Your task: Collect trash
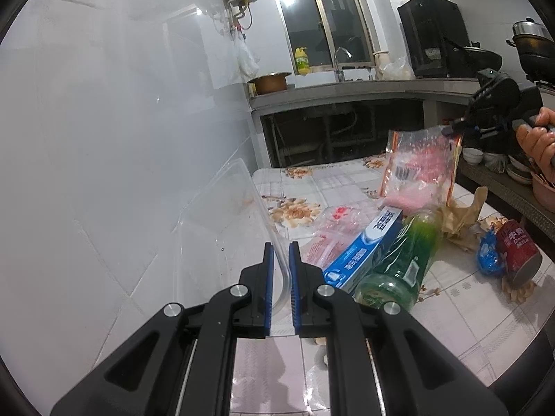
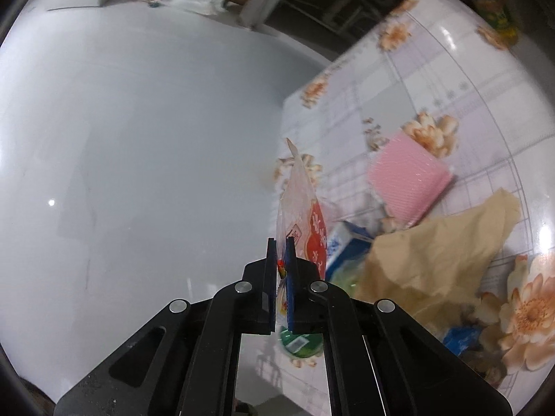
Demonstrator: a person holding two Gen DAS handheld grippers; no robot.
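My left gripper (image 1: pixel 280 248) is shut on the rim of a clear plastic bin (image 1: pixel 222 215) at the table's left edge. My right gripper (image 2: pixel 281 242) is shut on a clear snack bag with red print (image 2: pixel 301 208) and holds it up above the table; the bag (image 1: pixel 421 159) and the gripper (image 1: pixel 451 128) also show in the left wrist view. On the table lie a blue toothpaste box (image 1: pixel 364 249), a green bottle (image 1: pixel 402 263), crumpled brown paper (image 2: pixel 433 260), a red can (image 1: pixel 518 253), a blue wrapper (image 1: pixel 487 253) and a pink pack (image 2: pixel 407 176).
The floral tablecloth table (image 1: pixel 329 187) stands against a white tiled wall (image 1: pixel 104 138). Another clear wrapper (image 1: pixel 333 222) lies beside the box. A kitchen counter with sink, pots and bowls (image 1: pixel 347 83) runs behind and to the right.
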